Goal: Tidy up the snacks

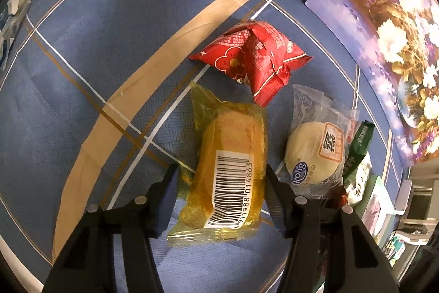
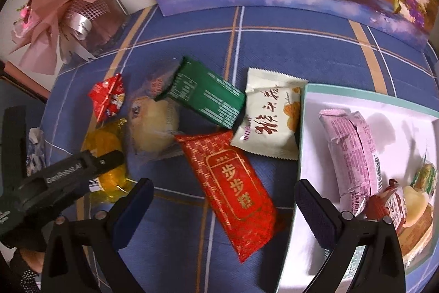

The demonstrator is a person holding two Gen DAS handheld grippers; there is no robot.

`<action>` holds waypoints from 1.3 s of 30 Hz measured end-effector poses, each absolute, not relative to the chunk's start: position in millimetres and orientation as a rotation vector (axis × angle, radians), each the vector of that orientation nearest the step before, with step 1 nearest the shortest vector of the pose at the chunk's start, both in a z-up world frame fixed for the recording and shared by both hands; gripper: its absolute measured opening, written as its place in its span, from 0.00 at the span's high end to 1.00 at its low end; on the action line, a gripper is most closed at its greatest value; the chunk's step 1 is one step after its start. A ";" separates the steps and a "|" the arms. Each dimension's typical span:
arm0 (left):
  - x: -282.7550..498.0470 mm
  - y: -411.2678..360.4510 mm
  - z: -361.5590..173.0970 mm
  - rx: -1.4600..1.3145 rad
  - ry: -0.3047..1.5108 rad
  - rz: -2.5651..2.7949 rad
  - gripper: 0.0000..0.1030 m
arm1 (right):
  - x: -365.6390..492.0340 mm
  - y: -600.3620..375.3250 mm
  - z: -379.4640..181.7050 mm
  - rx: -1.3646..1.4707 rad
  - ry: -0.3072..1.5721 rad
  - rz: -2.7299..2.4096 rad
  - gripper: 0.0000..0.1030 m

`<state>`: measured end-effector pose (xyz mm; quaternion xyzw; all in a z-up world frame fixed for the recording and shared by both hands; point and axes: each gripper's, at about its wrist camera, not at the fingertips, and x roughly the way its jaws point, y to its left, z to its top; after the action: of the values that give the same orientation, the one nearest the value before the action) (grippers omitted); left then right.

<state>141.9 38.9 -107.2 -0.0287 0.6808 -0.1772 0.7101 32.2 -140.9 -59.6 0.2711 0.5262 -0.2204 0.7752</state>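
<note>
Our left gripper (image 1: pixel 222 177) has narrow jaws around one crinkly yellow cake pack (image 1: pixel 230 169). Our right gripper (image 2: pixel 223 199) gapes wide. We count six shiny packs on the cloth (image 2: pixel 274 51).

I am reading "Kong" on the clear-wrapped round cake (image 1: pixel 315 153), digits "014863" on the yellow cake's barcode sticker (image 1: pixel 233 188), and "步步糕" on the long red packet (image 2: pixel 236 183).
</note>
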 end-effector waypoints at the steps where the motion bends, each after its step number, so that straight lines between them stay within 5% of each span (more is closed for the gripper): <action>1: 142.0 38.3 -107.5 -0.058 1.511 -0.395 0.41 | 33.2 -140.4 -60.0 0.586 1.140 -0.473 0.00; 39: 150.3 35.6 -115.3 -0.048 1.523 -0.412 0.41 | 56.8 -126.1 -100.0 0.548 1.219 -0.418 0.00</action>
<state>150.3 35.6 -115.3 -0.0214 0.6848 -0.1855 0.7044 56.8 -126.1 -100.0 0.2521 0.5608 -0.1925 0.7647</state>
